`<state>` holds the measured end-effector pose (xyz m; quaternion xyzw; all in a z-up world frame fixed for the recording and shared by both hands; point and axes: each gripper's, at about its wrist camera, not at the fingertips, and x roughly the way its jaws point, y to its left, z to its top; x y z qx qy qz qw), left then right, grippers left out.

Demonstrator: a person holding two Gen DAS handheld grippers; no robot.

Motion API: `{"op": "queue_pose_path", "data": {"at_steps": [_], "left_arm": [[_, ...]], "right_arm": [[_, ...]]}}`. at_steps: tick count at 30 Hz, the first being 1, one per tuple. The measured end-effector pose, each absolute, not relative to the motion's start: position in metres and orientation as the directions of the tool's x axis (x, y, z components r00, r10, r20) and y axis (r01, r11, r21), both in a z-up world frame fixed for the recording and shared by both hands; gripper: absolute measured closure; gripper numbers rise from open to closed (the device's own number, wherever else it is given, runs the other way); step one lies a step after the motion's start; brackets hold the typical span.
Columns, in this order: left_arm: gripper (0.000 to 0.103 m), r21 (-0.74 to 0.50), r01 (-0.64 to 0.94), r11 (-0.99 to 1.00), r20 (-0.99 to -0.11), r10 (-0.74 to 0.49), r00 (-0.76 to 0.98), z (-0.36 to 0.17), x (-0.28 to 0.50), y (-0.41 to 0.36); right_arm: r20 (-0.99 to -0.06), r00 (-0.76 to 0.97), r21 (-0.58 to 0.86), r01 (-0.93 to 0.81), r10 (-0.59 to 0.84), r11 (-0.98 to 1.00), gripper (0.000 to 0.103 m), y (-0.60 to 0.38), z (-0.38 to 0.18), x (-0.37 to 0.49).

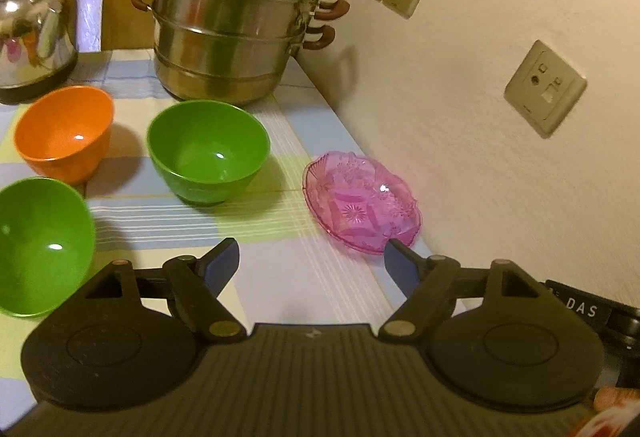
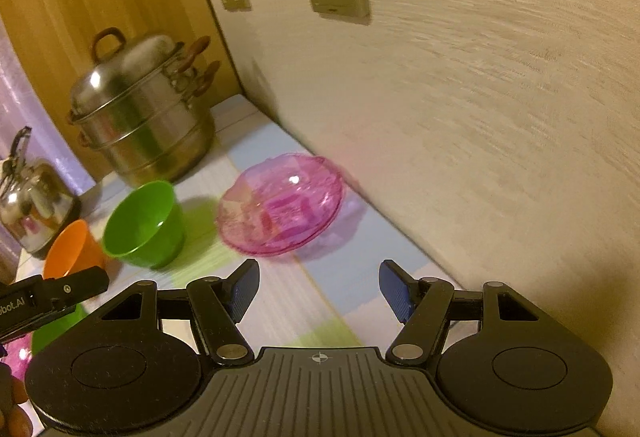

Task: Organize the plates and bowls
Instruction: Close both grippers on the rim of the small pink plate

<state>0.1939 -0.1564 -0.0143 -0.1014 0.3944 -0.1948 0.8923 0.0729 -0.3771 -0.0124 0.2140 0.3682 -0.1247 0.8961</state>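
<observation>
A pink glass plate [image 1: 362, 207] lies on the checked tablecloth close to the wall; in the right wrist view this plate [image 2: 282, 209] sits just ahead of the fingers. A green bowl [image 1: 208, 151] stands mid-table, an orange bowl [image 1: 64, 131] to its left, and a second green bowl [image 1: 42, 245] at the near left. My left gripper [image 1: 312, 261] is open above bare cloth, its right fingertip overlapping the plate's near rim in the picture. My right gripper [image 2: 318, 283] is open, short of the plate, with nothing between its fingers. The green bowl [image 2: 142, 225] and orange bowl [image 2: 70, 249] appear left.
A tall steel steamer pot [image 1: 232, 25] stands at the back by the wall corner, a steel kettle [image 1: 34, 25] at the back left. The wall [image 1: 480, 117] with sockets runs along the table's right edge. Part of the left gripper's body [image 2: 48, 297] shows at the right view's left edge.
</observation>
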Motion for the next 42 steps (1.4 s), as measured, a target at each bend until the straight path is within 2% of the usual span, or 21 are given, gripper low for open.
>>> {"op": "queue_pose_path", "data": {"at_steps": [12,23,25,28,29,31,40,42], "left_arm": [[0.021,-0.363,0.233,0.902,-0.701,-0.429,0.57,-0.071,0.252,-0.192],[0.024,-0.403,0.159,0.901,-0.712,-0.418,0.565,-0.131,0.299,-0.211],[0.033,-0.403,0.156,0.902,-0.712,-0.417,0.565,-0.138,0.306,-0.215],[0.04,-0.411,0.161,0.897,-0.706,-0.425,0.566,-0.147,0.314,-0.222],[0.04,-0.414,0.161,0.896,-0.704,-0.427,0.568,-0.148,0.316,-0.224],[0.049,-0.414,0.159,0.896,-0.701,-0.425,0.572,-0.151,0.321,-0.226],[0.074,-0.378,0.147,0.914,-0.717,-0.39,0.578,-0.157,0.335,-0.235],[0.076,-0.378,0.14,0.915,-0.72,-0.386,0.577,-0.16,0.337,-0.236]], "right_arm": [[-0.727,0.684,0.284,0.376,-0.058,0.882,0.037,-0.403,-0.061,0.122],[-0.724,0.687,0.296,0.378,-0.052,0.877,0.037,-0.416,-0.11,0.175],[-0.726,0.685,0.293,0.379,-0.054,0.878,0.037,-0.416,-0.117,0.181],[-0.725,0.687,0.291,0.381,-0.058,0.877,0.039,-0.417,-0.127,0.191],[-0.725,0.686,0.289,0.384,-0.061,0.877,0.041,-0.417,-0.129,0.194],[-0.726,0.685,0.288,0.386,-0.063,0.876,0.046,-0.419,-0.134,0.199],[-0.73,0.677,0.264,0.406,-0.094,0.875,0.065,-0.422,-0.149,0.222],[-0.733,0.673,0.264,0.41,-0.095,0.873,0.07,-0.423,-0.152,0.227]]}}
